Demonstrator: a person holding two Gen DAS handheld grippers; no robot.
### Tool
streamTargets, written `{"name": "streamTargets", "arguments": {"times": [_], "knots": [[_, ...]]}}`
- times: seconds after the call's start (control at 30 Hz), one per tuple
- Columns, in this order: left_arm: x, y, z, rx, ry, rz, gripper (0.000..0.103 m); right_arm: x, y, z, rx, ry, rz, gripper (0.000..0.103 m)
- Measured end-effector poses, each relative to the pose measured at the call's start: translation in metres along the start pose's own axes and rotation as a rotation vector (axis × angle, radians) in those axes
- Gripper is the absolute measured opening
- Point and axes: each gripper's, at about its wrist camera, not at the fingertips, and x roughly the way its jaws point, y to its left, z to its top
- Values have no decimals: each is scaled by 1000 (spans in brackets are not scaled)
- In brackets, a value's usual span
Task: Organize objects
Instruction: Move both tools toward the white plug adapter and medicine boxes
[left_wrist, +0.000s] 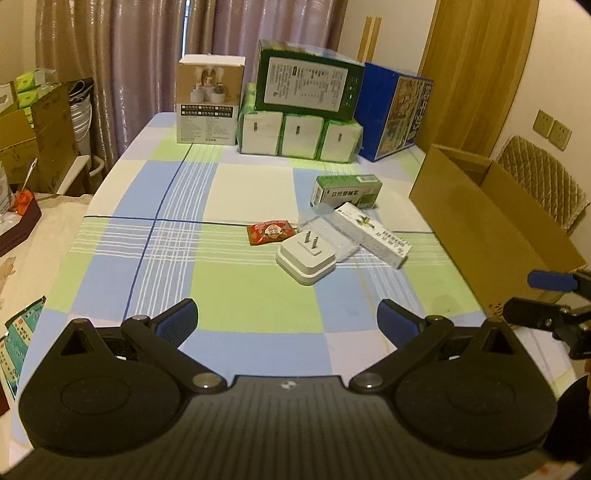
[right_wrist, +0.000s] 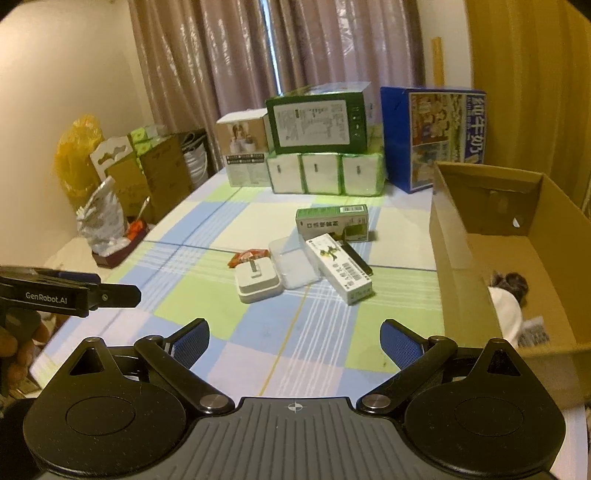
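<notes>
Both grippers hover over the near edge of the checked tablecloth (left_wrist: 236, 192), the left gripper (left_wrist: 287, 321) and the right gripper (right_wrist: 295, 341) each spread wide and holding nothing.

The loose things lie in a tight cluster mid-table, left of the open cardboard box (right_wrist: 554, 206) on the right.

**Risks, as I judge them**
- The clear plastic case (right_wrist: 295, 264) touches the white plug adapter (right_wrist: 257, 282) and the long white carton (right_wrist: 338, 267). Reaching for one could shove the others.
- The flat red sachet (right_wrist: 248, 256) lies partly behind the adapter. Fingers may slide over it.
- The box wall stands high. A carried piece could catch its rim.

**Count**
- One adapter
- One clear case
- One sachet
- Two small cartons, counting the green carton (right_wrist: 332, 221) farther back
- One cardboard box, already holding something white and something dark
</notes>
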Motion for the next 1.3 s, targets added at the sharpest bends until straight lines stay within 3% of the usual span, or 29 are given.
{"name": "streamTargets", "arguments": {"times": [0.2,0.63,0.9,1.07,1.3], "knots": [[37,0,14,96,16,-23,101,41,-11,6,-68,32,-13,96],[130,-15,35,426,42,-119,89,131,-45,19,-119,120,-31,91],[174,-17,39,483,82,-150,81,171,-56,26,-159,149,-39,88],[188,-20,42,501,93,-168,79,191,-58,29,-190,169,-46,79],[200,-25,42,514,116,-179,64,208,-56,30,-228,203,-54,57]]}}
